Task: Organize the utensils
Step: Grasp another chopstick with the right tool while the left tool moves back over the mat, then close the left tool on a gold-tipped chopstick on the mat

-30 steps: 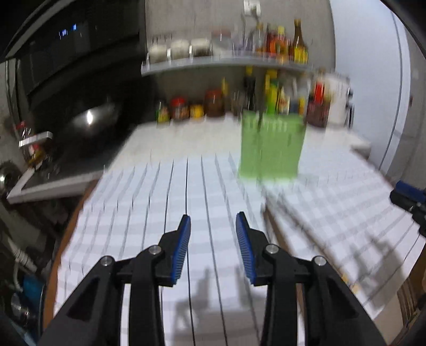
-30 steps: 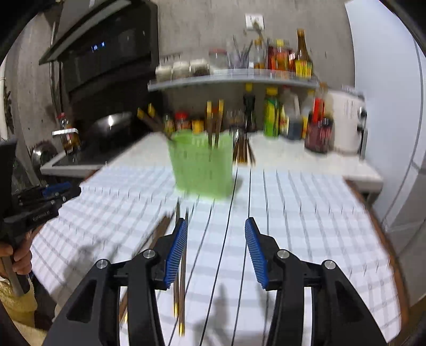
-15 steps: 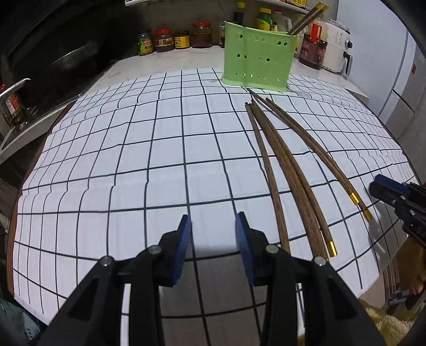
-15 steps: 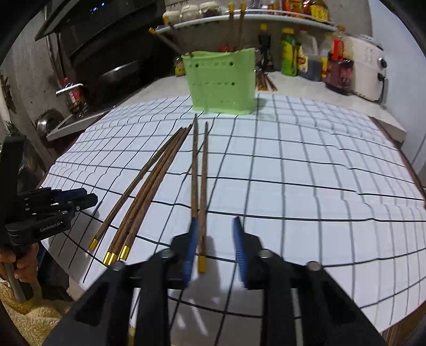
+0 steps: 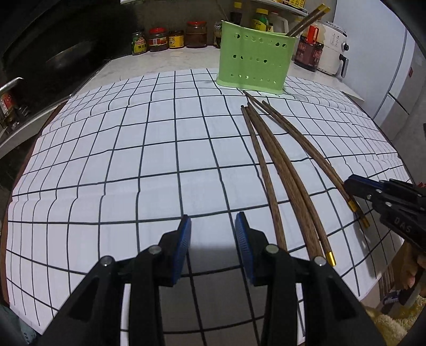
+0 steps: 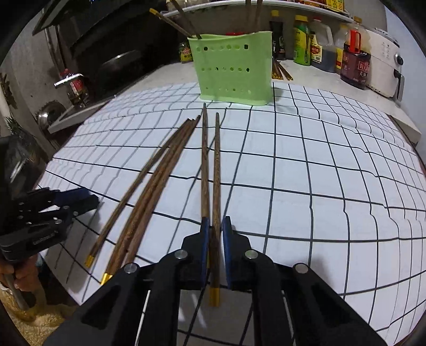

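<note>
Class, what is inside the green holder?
Brown chopsticks stick out of the green holder, leaning left; more stand upright. Their lower ends and any other contents are hidden by its walls.

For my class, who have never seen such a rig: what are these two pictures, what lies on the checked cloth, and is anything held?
A person holds a hand tool with two jaws in each hand, each carrying a forward-looking camera.

Left view: the left gripper, jaws apart, nothing between them.

Right view: the right gripper, jaws closed around one wooden chopstick, its neighbour just outside the left jaw.

On the checked cloth lie five chopsticks. Behind stands a green holder with more chopsticks inside.
</note>
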`<state>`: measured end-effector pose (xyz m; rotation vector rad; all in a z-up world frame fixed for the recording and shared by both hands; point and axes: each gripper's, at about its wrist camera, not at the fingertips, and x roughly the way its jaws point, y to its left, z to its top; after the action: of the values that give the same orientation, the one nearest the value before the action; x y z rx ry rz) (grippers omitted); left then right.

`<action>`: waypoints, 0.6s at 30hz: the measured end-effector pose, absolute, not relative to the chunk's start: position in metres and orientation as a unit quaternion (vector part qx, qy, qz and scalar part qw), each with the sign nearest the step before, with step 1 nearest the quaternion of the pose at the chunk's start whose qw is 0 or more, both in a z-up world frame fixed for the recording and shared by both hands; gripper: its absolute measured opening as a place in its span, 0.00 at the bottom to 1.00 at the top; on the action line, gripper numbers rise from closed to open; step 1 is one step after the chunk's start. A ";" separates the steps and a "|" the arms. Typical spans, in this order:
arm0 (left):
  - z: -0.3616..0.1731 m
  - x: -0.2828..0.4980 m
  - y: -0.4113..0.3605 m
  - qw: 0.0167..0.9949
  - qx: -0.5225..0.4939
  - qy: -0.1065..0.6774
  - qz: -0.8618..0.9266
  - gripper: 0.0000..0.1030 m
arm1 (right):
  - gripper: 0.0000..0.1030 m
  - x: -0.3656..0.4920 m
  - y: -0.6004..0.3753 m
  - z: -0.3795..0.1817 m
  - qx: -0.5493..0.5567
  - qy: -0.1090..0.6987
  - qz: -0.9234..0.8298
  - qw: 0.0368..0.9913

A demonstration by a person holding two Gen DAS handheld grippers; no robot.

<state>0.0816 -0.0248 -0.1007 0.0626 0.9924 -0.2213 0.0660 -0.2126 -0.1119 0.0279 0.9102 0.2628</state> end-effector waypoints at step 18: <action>-0.101 0.078 -0.074 0.857 0.066 0.487 -0.158 0.31 | 0.07 0.070 -0.249 -0.117 0.043 0.432 0.076 0.898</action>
<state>0.0777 -0.0738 -0.1012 0.1387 1.0230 -0.3326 0.0702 -0.2486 -0.1173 0.0887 0.8949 0.1570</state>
